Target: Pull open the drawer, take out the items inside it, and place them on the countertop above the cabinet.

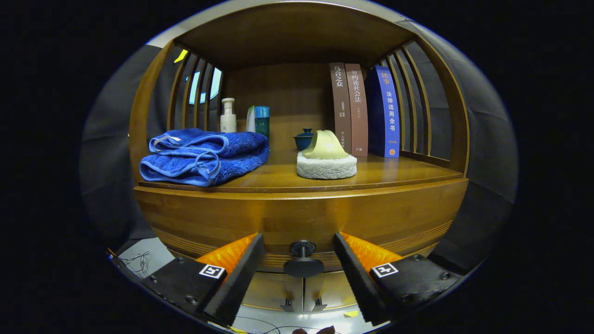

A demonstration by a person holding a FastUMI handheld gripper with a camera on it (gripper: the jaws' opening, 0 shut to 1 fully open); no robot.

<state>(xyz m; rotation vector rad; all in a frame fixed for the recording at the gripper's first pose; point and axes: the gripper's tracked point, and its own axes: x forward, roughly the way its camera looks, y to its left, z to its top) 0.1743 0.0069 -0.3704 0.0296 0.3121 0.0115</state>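
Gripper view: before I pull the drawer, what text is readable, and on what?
"乌合之众": spine of the left brown book.
"契约论" and "社会", the rest unclear: spine of the middle brown book.
"民事" and "法律适用全书": spine of the blue book.
Small print low on all three spines: too small to read.
White bottle: no legible text.
Gripper, open either side of the drawer knob: square coded markers, no words.

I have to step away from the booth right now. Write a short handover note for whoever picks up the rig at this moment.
Tool: open, fingers on either side of the drawer knob, not touching it.
Drawer: closed, contents hidden.
Countertop already holds a folded blue towel, a scrubbing pad, books and bottles.
Done: tool lined up on the knob.
Left: close on the knob, pull the drawer open, lift items onto the countertop.
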